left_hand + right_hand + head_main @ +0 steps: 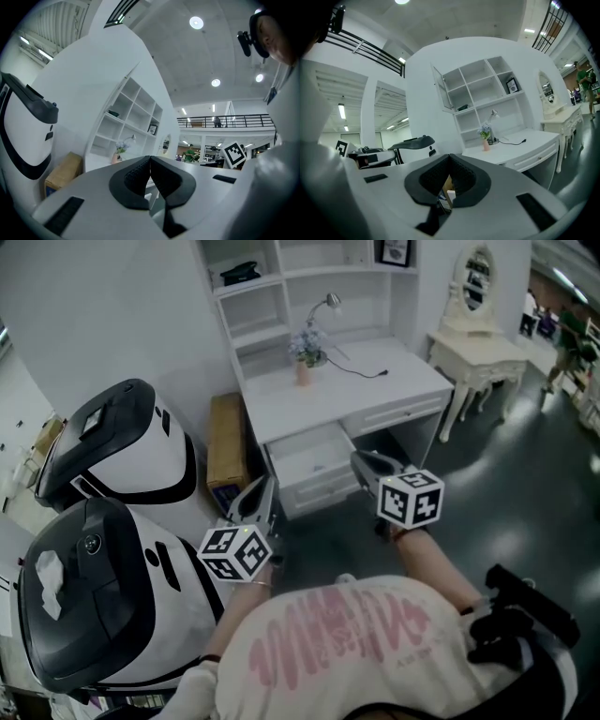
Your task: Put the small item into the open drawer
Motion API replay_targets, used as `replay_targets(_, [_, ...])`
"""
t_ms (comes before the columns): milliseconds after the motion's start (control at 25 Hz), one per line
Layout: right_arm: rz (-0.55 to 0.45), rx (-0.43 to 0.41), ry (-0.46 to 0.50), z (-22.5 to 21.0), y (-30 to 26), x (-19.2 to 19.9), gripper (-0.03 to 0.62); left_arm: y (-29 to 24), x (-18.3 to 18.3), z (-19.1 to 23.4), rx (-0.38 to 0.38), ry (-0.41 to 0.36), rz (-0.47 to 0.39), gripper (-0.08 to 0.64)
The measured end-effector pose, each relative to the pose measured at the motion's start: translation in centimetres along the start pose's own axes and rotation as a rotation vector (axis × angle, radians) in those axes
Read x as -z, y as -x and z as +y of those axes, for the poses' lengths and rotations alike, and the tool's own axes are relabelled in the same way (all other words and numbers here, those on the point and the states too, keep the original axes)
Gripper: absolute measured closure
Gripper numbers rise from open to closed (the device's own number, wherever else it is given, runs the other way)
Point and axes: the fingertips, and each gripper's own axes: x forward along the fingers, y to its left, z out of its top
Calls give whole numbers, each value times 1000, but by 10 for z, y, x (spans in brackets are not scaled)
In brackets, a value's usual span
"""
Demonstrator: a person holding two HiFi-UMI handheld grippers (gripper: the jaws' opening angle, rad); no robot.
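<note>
Just short of the drawer (309,457) front: left hand-held gripper (150,158) and right hand-held gripper (449,157), both pressed together, nothing pinched. Drawer stands pulled out and its inside looks pale. The small item can't be made out in any view, so no telling whether it's inside. Behind the drawer: surface (375,381) with flower vase (306,360). Risks: if the item isn't in, closed jaws can't take it. A forward push could knock the drawer front and shove it shut.

Open drawer (322,486): contents too small to tell.
Lower white machine (173,607): cut by left edge.
Shelf object (241,273): dark, unidentifiable.
Bystander (570,338): blurred, cropped at right edge.
</note>
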Motion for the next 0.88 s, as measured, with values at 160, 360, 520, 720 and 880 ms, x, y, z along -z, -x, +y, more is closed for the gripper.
replay_targets(160, [38, 27, 17, 2, 13, 16, 574, 11, 10, -8, 8, 16, 14, 531])
replay_targets(360, [59, 39, 35, 4, 21, 25, 574, 18, 17, -10, 7, 27, 24, 531])
replay_targets(520, [64, 49, 44, 5, 24, 28, 574, 20, 20, -11, 7, 29, 33, 531])
replay_targets(720, [73, 54, 39, 1, 25, 33, 574, 21, 18, -14, 21, 30, 24, 531])
replay_targets(880, [67, 63, 35, -3, 21, 34, 574, 22, 20, -11, 22, 33, 23, 531])
